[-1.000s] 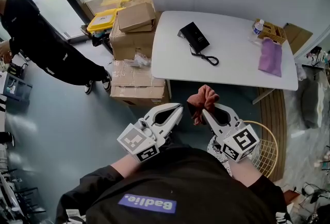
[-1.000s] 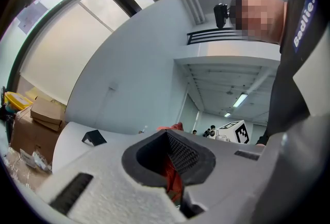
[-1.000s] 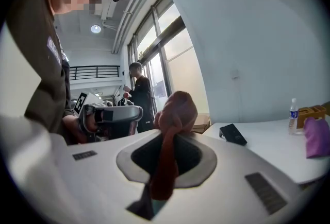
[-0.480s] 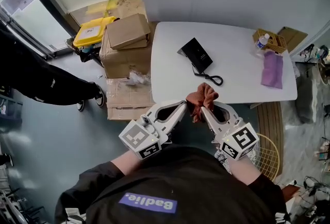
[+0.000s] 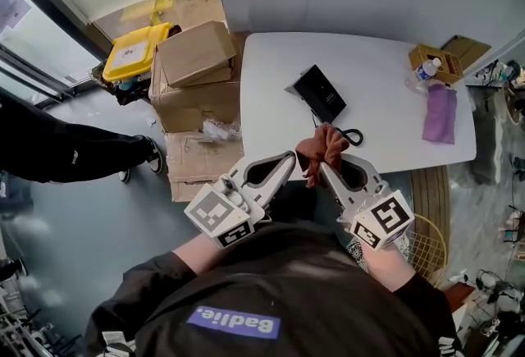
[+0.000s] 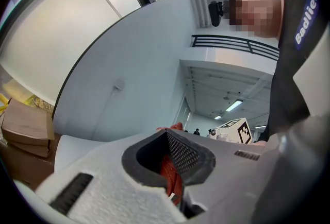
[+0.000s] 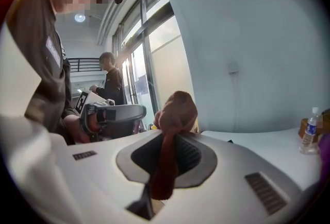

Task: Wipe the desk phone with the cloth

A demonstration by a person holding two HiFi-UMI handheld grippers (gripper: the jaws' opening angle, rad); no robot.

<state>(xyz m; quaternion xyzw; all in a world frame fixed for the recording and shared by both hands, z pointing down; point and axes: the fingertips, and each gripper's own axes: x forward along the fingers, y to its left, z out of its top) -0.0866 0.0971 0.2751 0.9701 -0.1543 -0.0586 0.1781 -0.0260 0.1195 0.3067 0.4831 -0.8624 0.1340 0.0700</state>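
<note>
The black desk phone lies on the white table, its coiled cord trailing toward the near edge. My right gripper is shut on a reddish-brown cloth, which bunches above the jaws and hangs below them. The cloth is over the table's near edge, short of the phone. My left gripper is close beside the cloth on its left, jaws together. In the left gripper view, red cloth shows through the jaws' opening.
Cardboard boxes and a yellow bin stand left of the table. A purple cloth, a water bottle and a small brown box sit at the table's right end. A wire basket stands below right. A bystander's leg is at left.
Both grippers and the cloth have come closer to the table, and the cloth now overlaps its near edge. The bystander has slid out toward the left.
</note>
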